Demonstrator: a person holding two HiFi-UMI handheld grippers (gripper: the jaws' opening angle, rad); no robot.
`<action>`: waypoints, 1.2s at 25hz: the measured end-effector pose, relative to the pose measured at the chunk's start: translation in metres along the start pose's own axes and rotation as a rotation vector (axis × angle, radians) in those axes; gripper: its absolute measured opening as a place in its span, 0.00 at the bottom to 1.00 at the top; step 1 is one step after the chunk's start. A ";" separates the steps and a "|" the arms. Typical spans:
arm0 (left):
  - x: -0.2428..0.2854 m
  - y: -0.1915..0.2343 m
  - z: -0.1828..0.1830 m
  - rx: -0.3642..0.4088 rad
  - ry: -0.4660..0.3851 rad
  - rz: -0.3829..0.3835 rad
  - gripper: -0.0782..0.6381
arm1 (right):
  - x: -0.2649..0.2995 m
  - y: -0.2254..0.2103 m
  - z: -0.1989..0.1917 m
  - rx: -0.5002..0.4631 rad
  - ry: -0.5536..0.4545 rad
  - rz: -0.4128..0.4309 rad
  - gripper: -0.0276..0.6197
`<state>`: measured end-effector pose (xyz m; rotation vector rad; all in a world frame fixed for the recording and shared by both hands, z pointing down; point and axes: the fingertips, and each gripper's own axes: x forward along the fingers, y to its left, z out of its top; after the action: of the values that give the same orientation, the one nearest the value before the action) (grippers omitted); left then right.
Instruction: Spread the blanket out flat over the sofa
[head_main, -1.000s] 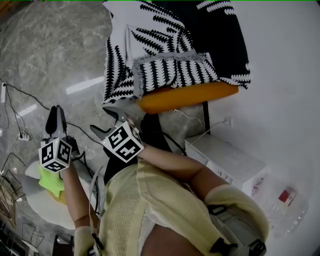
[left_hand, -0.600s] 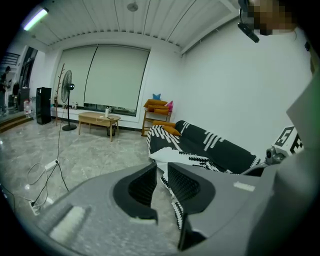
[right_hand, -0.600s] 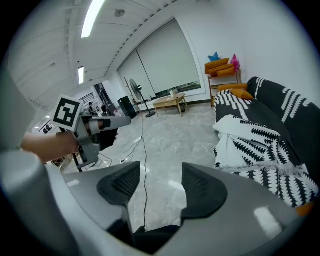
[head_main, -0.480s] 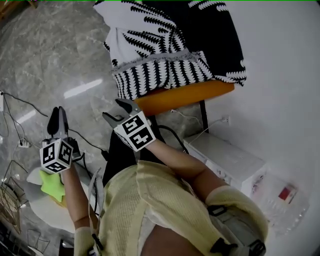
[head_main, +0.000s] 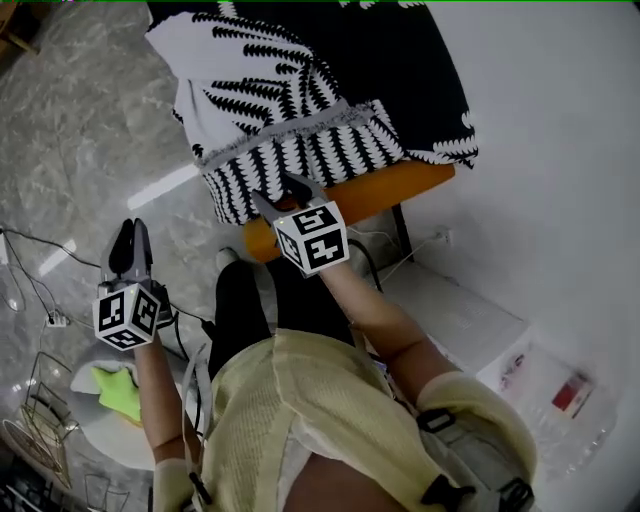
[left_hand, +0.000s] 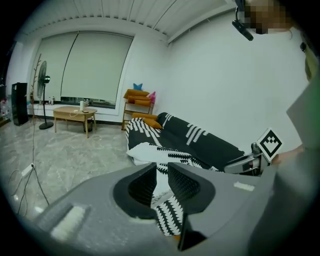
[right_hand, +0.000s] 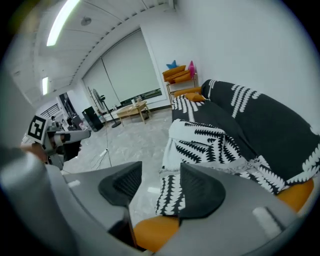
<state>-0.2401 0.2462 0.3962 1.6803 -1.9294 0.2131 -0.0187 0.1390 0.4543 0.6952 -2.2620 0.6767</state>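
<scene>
marble floor (head_main: 90, 120); blanket (head_main: 300, 110) bunched on orange sofa (head_main: 400, 190), seemingly half folded

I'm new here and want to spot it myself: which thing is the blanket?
Find the white wall; the orange sofa stands against it. The blanket lies rumpled over that sofa, its end hanging off the near edge. It alone is black and white with a leaf print; the sofa beneath is plain orange.

Blanket (head_main: 300, 120): soft woven cloth, matt, fringed along the hem. Sofa (head_main: 400, 187) seat under it is smooth upholstery with a faint sheen. Floor (head_main: 90, 130) is polished marbled stone, glossy, catching streaks of light. Wall (head_main: 560, 150) is matt and smooth. My top (head_main: 300, 400) is a coarse, open knit.
</scene>
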 end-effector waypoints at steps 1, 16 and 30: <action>0.012 -0.010 0.003 0.006 0.006 -0.013 0.20 | -0.001 -0.017 0.003 0.016 -0.002 -0.017 0.42; 0.180 -0.141 0.019 0.085 0.109 -0.177 0.21 | 0.034 -0.232 0.022 0.142 0.032 -0.161 0.41; 0.272 -0.164 -0.002 0.093 0.205 -0.182 0.21 | 0.116 -0.354 -0.021 0.327 0.130 -0.265 0.41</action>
<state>-0.0981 -0.0192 0.4970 1.8074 -1.6295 0.3939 0.1410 -0.1376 0.6472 1.0536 -1.9140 0.9400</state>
